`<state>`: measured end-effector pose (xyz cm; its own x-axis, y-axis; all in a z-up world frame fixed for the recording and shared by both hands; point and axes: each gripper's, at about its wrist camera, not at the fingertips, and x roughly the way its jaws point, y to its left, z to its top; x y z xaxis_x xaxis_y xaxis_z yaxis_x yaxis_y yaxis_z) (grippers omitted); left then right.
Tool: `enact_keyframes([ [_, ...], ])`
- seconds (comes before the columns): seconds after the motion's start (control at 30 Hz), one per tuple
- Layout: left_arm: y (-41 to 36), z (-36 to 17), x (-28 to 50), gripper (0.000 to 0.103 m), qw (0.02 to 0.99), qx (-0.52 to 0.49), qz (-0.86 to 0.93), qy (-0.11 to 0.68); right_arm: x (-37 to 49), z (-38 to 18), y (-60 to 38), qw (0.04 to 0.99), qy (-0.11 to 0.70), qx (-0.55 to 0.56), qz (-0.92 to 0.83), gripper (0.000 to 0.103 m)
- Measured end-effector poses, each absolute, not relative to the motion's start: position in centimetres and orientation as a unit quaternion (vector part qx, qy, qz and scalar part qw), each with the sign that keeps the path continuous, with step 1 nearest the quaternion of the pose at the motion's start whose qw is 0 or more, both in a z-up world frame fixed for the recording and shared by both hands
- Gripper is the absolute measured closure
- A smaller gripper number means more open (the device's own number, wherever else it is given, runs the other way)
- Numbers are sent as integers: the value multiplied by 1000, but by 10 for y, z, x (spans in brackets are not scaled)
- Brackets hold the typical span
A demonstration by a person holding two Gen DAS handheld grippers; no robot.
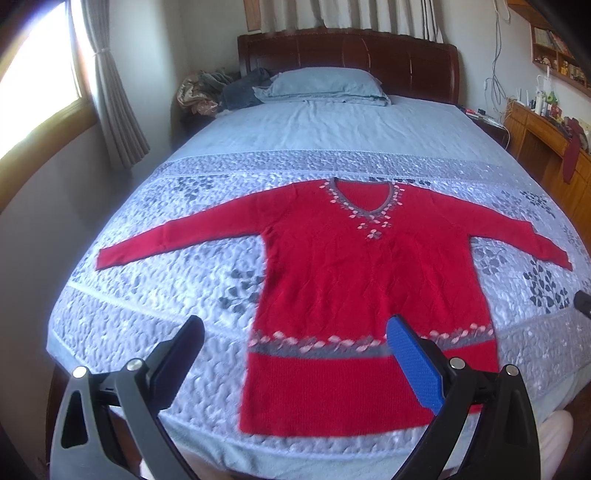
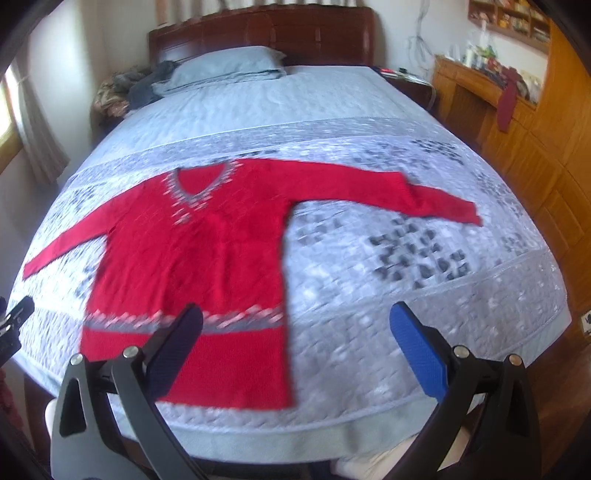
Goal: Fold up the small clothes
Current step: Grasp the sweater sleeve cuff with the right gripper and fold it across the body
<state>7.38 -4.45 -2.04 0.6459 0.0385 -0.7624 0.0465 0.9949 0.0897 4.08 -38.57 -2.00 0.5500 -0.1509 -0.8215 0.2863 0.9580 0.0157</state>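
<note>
Both wrist views look from the bed's point(image 1: 332, 125) foot toward the headboard point(image 2: 266, 33), sharing the quilt.

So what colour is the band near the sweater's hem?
Grey with pink leaf shapes on the red sweater; clearest in the left wrist view.

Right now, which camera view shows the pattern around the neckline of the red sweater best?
The left wrist view. There the neckline pattern of the red sweater is sharp and near the centre of the picture. In the right wrist view the same neckline pattern is smeared by motion blur and sits further left.
</note>
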Motion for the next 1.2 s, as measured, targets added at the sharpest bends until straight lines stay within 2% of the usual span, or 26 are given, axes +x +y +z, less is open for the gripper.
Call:
enact_keyframes([
  [0.27, -165, -34, 177, 4, 901, 67, -49, 426, 113, -38, -545, 844, 495, 85, -186, 3],
  [0.6, -345, -81, 290, 4, 882, 58, -103, 457, 191, -124, -733, 772, 571, 143, -238, 4],
  [0.67, -372, -93, 303, 4, 878, 66, -104, 463, 198, -143, -760, 761, 579, 157, -246, 8],
  [0.7, -381, -100, 308, 4, 876, 70, -104, 466, 200, -153, -771, 756, 583, 168, -247, 14],
  [0.73, -389, -105, 312, 4, 874, 74, -103, 469, 201, -161, -779, 751, 586, 180, -246, 25],
  [0.8, -396, -114, 320, 4, 872, 77, -99, 474, 203, -177, -794, 739, 595, 207, -239, 32],
  [1.0, -382, -131, 329, 4, 870, 81, -80, 479, 203, -201, -815, 731, 596, 241, -231, 32],
  [1.07, -374, -136, 332, 4, 869, 81, -70, 484, 203, -200, -814, 736, 591, 237, -229, 39],
  [1.13, -361, -139, 333, 4, 866, 74, -63, 490, 205, -198, -812, 741, 587, 242, -219, 63],
  [1.17, -357, -141, 333, 4, 866, 72, -60, 492, 206, -198, -810, 743, 586, 245, -211, 72],
  [1.2, -352, -142, 334, 4, 865, 72, -56, 494, 207, -198, -808, 743, 586, 257, -196, 94],
])
